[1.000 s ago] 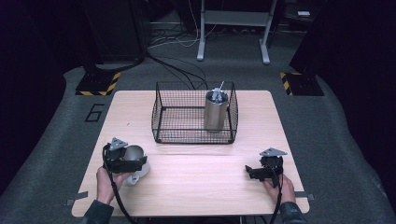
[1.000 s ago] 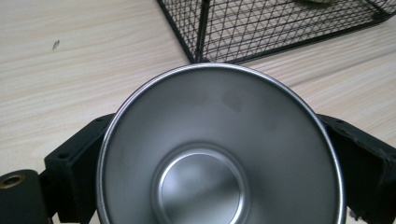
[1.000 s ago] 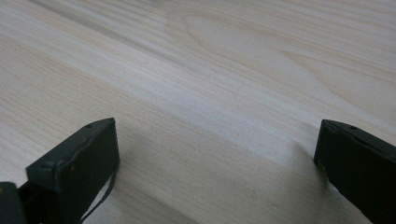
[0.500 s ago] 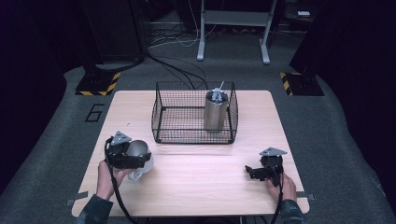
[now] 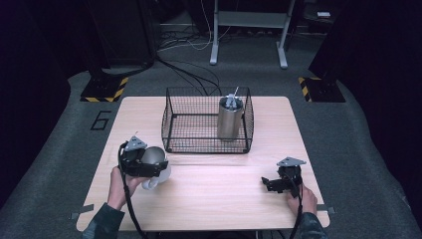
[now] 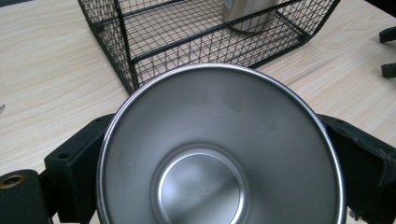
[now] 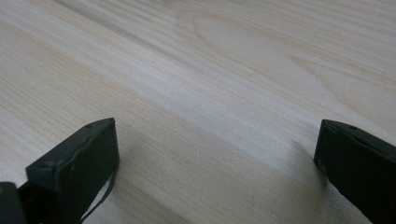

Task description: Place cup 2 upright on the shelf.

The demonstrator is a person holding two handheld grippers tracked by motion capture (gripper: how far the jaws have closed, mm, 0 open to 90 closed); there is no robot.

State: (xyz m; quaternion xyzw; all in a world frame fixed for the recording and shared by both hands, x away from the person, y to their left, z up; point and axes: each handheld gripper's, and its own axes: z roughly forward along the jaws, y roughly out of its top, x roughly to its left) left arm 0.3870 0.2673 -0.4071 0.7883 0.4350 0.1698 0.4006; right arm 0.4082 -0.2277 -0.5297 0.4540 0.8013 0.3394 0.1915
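Left gripper (image 5: 149, 167) clamped on a shiny round steel cup (image 6: 219, 149), probably headed for the black wire basket (image 5: 171, 127); needs lifting over its rim. Right gripper (image 7: 215, 172) idle, jaws apart.

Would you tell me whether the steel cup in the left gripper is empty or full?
Empty: the left gripper view looks straight into the steel cup, showing its bare bottom.

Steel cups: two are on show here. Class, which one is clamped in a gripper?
The steel cup by the table's left edge, shut between the left gripper jaws. The other, a taller tumbler, stands upright inside the wire basket, untouched.
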